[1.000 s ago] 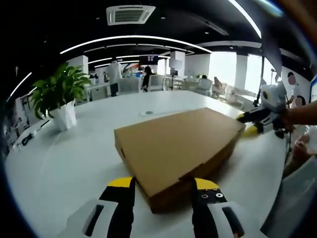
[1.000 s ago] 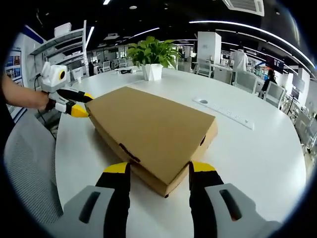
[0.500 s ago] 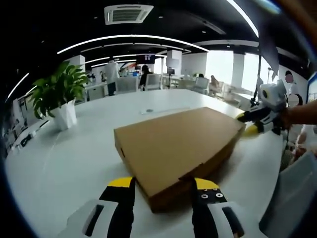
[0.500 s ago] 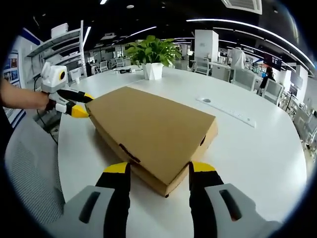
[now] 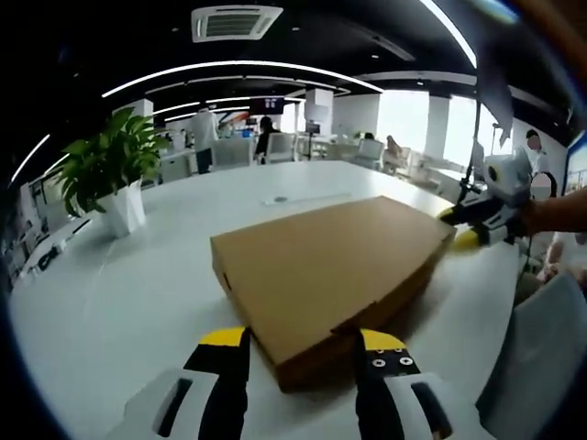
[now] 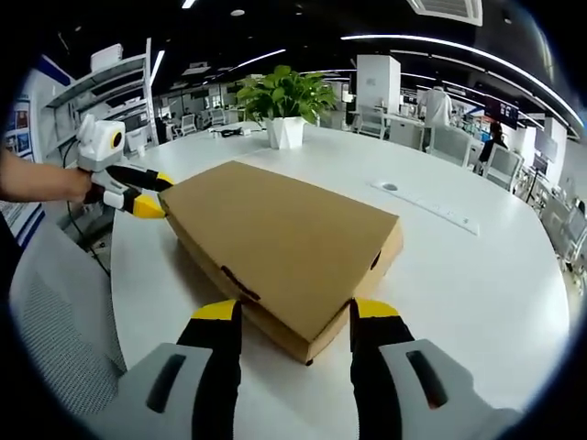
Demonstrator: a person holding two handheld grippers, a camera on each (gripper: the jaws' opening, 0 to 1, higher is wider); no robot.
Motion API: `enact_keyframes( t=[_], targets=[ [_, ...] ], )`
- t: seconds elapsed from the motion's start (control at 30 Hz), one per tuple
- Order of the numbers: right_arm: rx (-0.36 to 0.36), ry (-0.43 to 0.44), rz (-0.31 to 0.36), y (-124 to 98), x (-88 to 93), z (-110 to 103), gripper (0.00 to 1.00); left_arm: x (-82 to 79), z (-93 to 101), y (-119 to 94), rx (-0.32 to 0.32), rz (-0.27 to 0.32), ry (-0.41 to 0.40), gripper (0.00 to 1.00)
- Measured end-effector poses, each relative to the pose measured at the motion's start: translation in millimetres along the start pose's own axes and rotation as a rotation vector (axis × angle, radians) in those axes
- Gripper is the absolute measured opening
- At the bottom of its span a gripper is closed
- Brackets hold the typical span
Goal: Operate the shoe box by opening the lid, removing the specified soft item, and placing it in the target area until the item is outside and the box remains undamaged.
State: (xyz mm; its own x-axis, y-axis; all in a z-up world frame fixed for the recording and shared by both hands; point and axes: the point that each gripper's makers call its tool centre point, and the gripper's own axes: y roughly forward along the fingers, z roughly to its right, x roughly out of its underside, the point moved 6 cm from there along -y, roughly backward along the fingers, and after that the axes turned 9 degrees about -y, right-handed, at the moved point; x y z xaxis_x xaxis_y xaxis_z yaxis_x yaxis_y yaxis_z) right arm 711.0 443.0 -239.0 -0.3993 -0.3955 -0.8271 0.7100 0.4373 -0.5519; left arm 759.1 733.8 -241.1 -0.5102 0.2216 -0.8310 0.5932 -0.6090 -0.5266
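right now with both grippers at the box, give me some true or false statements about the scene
1. The cardboard shoe box has its lid shut. True.
2. The soft item already lies out on the white table. False: no soft item is in sight and the box is closed.
3. A potted plant stands on the table beyond the box. True.
4. The left gripper is shut on a box corner. False: its jaws stand apart, one on each side of the near corner.
5. The right gripper also straddles a corner with open jaws. True.
6. The box stands upright on its end. False: it lies flat on the table.
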Motion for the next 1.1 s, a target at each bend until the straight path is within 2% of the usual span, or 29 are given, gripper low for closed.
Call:
enact_keyframes(
  t=[0.6, 1.1],
  targets=[
    [0.012, 0.019, -0.015, 12.4, -7.7, -31.0, 0.43, 6.4, -26.9, -22.4, 0.018, -0.04, 0.011, 0.46],
    [0.003, 0.026, -0.013, 7.9, -11.3, -57.6, 0.41, 11.2, -34.4, -37.5, 0.033, -0.077, 0.026, 0.46]
  ],
)
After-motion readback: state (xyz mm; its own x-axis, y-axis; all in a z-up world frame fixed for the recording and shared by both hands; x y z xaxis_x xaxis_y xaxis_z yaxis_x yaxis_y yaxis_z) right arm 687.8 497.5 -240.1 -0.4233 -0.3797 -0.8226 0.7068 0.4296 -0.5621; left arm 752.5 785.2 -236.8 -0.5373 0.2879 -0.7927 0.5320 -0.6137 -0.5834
